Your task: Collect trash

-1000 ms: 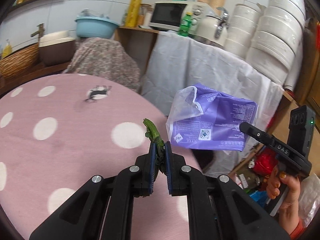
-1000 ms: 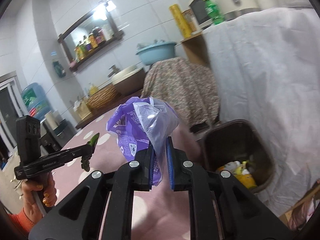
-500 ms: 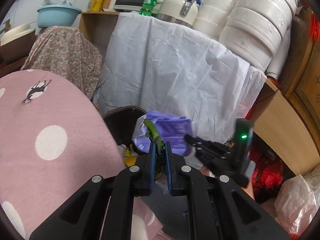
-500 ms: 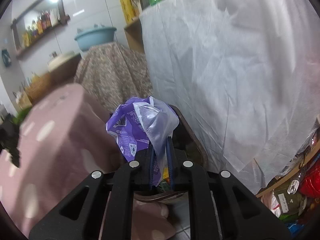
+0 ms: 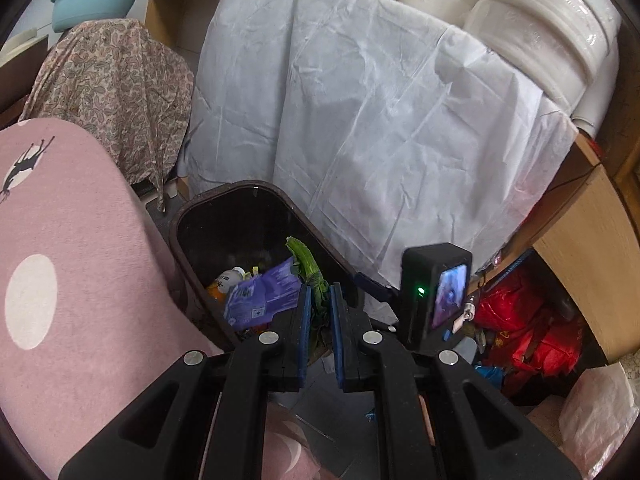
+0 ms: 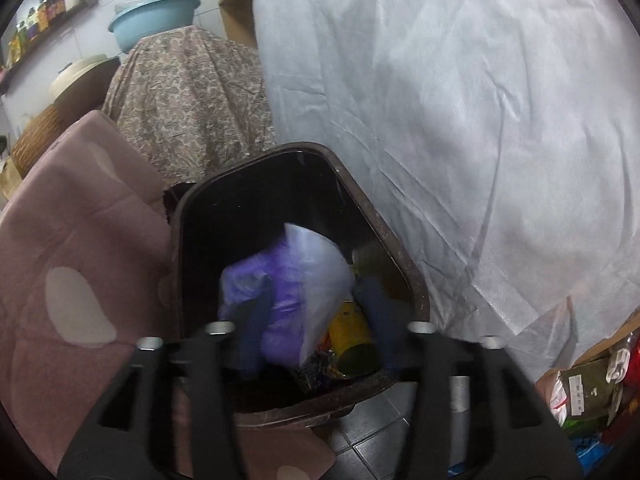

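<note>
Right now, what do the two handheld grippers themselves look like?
Both are matte black plastic. The left gripper has two flat fingers lined with blue pads, on slotted black arms with round silver bolts. The right gripper looks the same, though blurred. Its black camera block, seen from the left wrist, carries a green light and a small screen.

Bin [image 6: 404, 276]: stood on the floor, between the table [image 6: 76, 240] at its left and the draped sheet [image 6: 460, 120] behind and at its right. In it: a wrapper [image 6: 288, 292] atop other refuse, a can [image 6: 352, 340] just right of the wrapper. Patterned cloth [image 6: 188, 100]: behind the table, left of the sheet, a basin [image 6: 154, 18] on top. Bags [image 5: 532, 320]: on the floor, well right of the bin, beneath a shelf [image 5: 580, 248].
</note>
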A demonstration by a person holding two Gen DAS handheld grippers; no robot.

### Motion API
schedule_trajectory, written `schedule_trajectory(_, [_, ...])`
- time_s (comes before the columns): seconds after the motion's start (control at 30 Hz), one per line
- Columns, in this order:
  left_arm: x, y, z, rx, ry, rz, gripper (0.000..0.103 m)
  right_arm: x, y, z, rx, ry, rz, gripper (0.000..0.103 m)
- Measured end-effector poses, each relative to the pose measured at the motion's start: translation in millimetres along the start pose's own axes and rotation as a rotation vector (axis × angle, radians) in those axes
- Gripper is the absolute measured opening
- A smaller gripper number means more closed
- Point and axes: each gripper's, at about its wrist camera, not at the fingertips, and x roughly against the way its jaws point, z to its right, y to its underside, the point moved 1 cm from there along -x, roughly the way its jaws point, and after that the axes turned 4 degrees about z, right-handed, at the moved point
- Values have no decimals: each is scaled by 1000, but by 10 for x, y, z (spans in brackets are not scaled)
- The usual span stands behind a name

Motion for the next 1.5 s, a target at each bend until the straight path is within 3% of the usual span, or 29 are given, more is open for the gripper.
schedule_trajectory(0.2, [-438, -128, 56, -8, -36, -65, 10, 188, 85, 92, -41, -14, 28, 60])
schedule_trajectory(0.53, [-1053, -203, 71, -7, -96, -161, 10, 627, 375, 373, -55, 37, 60, 62])
schedule_trajectory(0.7, [-1226, -195, 75, -27, -126, -185, 13, 763, 474, 477, -75, 66, 71, 69])
schedule_trajectory(0.77, [-1270, -206, 80, -29, -136, -185, 26, 811, 504, 506, -83, 80, 78, 75])
schedule_trajectory(0.83, [-1258, -221, 87, -30, -145, -164, 55, 874, 541, 536, -91, 84, 88, 75])
schedule_trajectory(1.07, [-1013, -218, 183, -88, -159, -103, 65, 1006, 628, 515, -107, 79, 101, 81])
schedule_trajectory(1.17, [-744, -198, 223, -113, -155, -45, 74, 1127, 666, 465, -99, 80, 118, 83])
schedule_trajectory(1.4, [251, -52, 270, -187, -176, 174, 98, 1536, 692, 205, -9, 137, 197, 95])
schedule_trajectory(1.5, [664, 52, 251, -204, -201, 260, 98, 1776, 668, 36, 43, 176, 247, 97])
